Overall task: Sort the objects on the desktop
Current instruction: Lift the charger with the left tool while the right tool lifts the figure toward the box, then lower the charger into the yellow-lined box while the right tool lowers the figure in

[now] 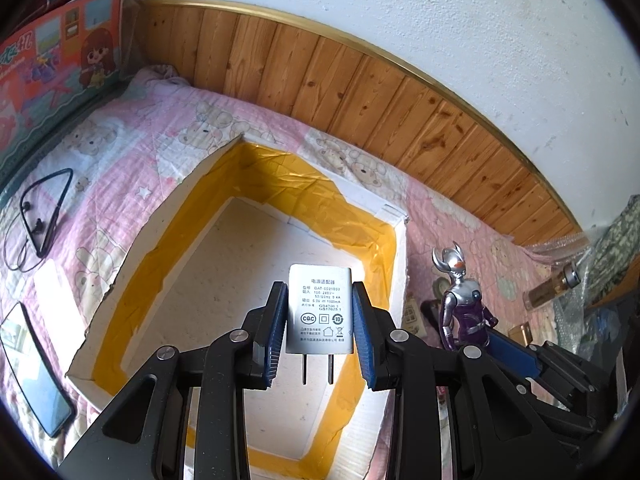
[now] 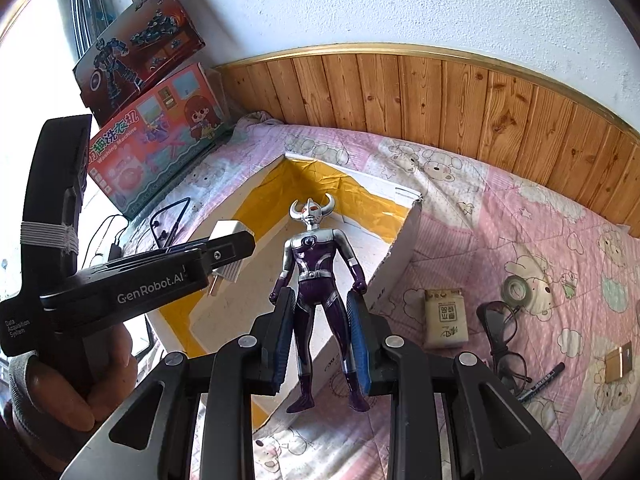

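A: How far along is the sorting?

B: Midway, I'd say. The left gripper (image 1: pixel 320 320) is clamped on a white power adapter (image 1: pixel 320 308), prongs toward the camera, held over the open foam box (image 1: pixel 394 264). The right gripper (image 2: pixel 320 336) is closed on the legs of a silver-and-purple toy figure (image 2: pixel 318 280), above the box's near right corner. The box floor, where it shows, looks empty, so neither is dropped yet.

A: What's left?

B: On the bed's quilt (image 2: pixel 500 216), right of the box: a small packet (image 2: pixel 445 318), glasses (image 2: pixel 502 332), a tape roll (image 2: pixel 519 290), a marker (image 2: pixel 542 382). Left of it: earphones (image 1: pixel 38 220) and a phone (image 1: pixel 34 372).

A: Anything in the way?

B: Mostly the two grippers themselves, close together over one box. The toy boxes (image 2: pixel 156 140) stand far left, clear.
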The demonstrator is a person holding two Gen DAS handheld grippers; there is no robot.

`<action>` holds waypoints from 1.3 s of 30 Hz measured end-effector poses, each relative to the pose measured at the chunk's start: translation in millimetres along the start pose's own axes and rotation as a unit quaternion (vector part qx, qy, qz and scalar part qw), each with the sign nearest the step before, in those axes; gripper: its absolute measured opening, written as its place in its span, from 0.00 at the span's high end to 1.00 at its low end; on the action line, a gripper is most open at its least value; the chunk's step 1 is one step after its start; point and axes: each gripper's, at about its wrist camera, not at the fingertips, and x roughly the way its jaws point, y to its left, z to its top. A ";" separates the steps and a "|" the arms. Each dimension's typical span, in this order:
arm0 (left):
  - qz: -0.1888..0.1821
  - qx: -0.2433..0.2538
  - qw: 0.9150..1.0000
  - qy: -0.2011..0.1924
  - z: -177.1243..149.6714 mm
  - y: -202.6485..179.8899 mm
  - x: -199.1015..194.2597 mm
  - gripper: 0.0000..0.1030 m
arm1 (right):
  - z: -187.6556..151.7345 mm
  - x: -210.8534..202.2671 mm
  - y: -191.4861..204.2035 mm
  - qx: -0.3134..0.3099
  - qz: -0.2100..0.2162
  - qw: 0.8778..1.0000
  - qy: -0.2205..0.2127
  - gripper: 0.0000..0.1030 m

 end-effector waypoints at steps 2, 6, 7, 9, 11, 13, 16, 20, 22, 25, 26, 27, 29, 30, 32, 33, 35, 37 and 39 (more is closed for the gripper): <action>0.003 -0.004 1.000 0.003 2.1 2.6 6.0 0.69 | 3.9 6.2 1.3 -0.001 -0.002 1.000 0.002 0.73; 0.010 -0.011 1.000 0.010 6.4 8.7 18.7 0.69 | 10.5 16.9 2.7 -0.005 -0.004 1.000 0.006 0.73; 0.011 -0.014 1.000 0.010 7.5 10.5 21.2 0.69 | 12.2 19.7 2.7 -0.006 -0.005 1.000 0.006 0.73; 0.014 -0.019 1.000 0.012 10.1 14.1 25.6 0.69 | 15.4 26.0 2.9 -0.006 -0.006 1.000 0.008 0.73; 0.016 -0.023 1.000 0.013 12.2 16.8 29.3 0.69 | 18.5 32.8 3.7 -0.007 -0.005 1.000 0.011 0.73; 0.018 -0.027 0.999 0.013 14.3 19.6 32.0 0.69 | 22.3 39.5 5.3 -0.008 -0.004 1.000 0.013 0.73; 0.026 -0.028 0.999 0.013 17.6 22.2 35.9 0.69 | 27.7 49.5 8.4 -0.012 -0.004 1.000 0.017 0.73; 0.033 -0.032 0.999 0.018 20.1 27.1 43.3 0.69 | 33.8 61.9 11.3 -0.015 -0.004 1.000 0.023 0.73; 0.040 -0.033 0.998 0.020 20.9 29.4 47.4 0.69 | 35.9 68.2 13.2 -0.016 -0.001 1.000 0.027 0.73; 0.046 -0.037 0.998 0.024 23.1 34.0 53.4 0.69 | 38.6 76.3 14.8 -0.021 -0.003 0.999 0.032 0.73; 0.047 -0.039 0.998 0.024 23.8 35.6 55.0 0.69 | 39.1 78.9 15.0 -0.021 -0.003 0.999 0.035 0.73; 0.048 -0.040 0.998 0.024 24.6 37.3 56.3 0.69 | 39.8 81.9 15.1 -0.022 -0.004 0.999 0.037 0.73; 0.049 -0.045 0.997 0.027 27.0 40.3 59.5 0.69 | 41.1 88.0 14.1 -0.021 -0.003 0.999 0.044 0.73; 0.048 -0.047 0.997 0.028 27.8 41.1 61.1 0.69 | 41.6 91.1 13.6 -0.020 -0.002 0.999 0.048 0.73; 0.050 -0.048 0.997 0.031 29.2 42.0 64.5 0.69 | 42.6 97.4 13.5 -0.022 -0.001 0.998 0.053 0.73; 0.049 -0.049 0.997 0.033 29.9 42.5 66.8 0.69 | 43.1 100.3 13.0 -0.022 -0.001 0.998 0.056 0.73; 0.049 -0.050 0.997 0.039 31.4 43.5 71.7 0.69 | 44.1 106.7 12.2 -0.025 -0.003 0.998 0.062 0.73; 0.049 -0.054 0.996 0.044 33.1 45.1 76.8 0.69 | 44.4 112.1 11.8 -0.028 -0.007 0.997 0.067 0.73; 0.045 -0.057 0.996 0.048 34.6 45.9 81.3 0.69 | 44.2 117.7 11.2 -0.030 -0.008 0.997 0.073 0.73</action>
